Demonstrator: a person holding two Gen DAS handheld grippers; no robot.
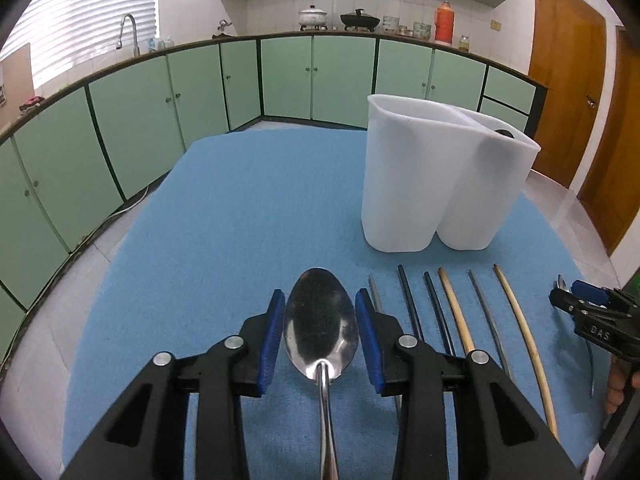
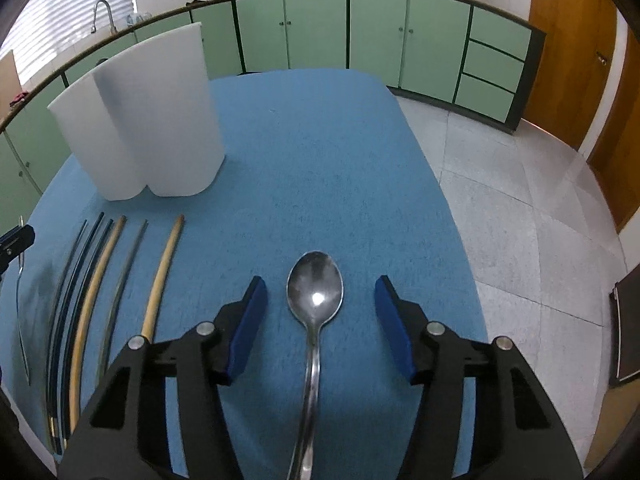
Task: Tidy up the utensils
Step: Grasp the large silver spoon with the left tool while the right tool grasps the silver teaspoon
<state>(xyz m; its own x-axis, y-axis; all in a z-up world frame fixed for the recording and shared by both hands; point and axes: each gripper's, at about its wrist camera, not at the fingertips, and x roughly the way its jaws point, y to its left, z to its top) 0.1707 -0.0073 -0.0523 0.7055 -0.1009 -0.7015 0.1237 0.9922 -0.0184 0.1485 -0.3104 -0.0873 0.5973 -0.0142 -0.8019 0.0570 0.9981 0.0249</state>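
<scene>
We see the right hand-held gripper [image 2: 320, 322] with its blue pads spread wide on either side of a metal spoon [image 2: 314, 312] lying on the blue bench [image 2: 320, 140]. Chopsticks [image 2: 120, 288] lie at left, near a white holder [image 2: 140, 120].

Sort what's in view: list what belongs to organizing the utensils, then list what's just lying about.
For the job:
left spoon, between the open left gripper
right spoon, between the open right gripper
chopsticks
white holder
blue mat

Lying about:
pots on the counter
orange flask
jars
faucet
</scene>
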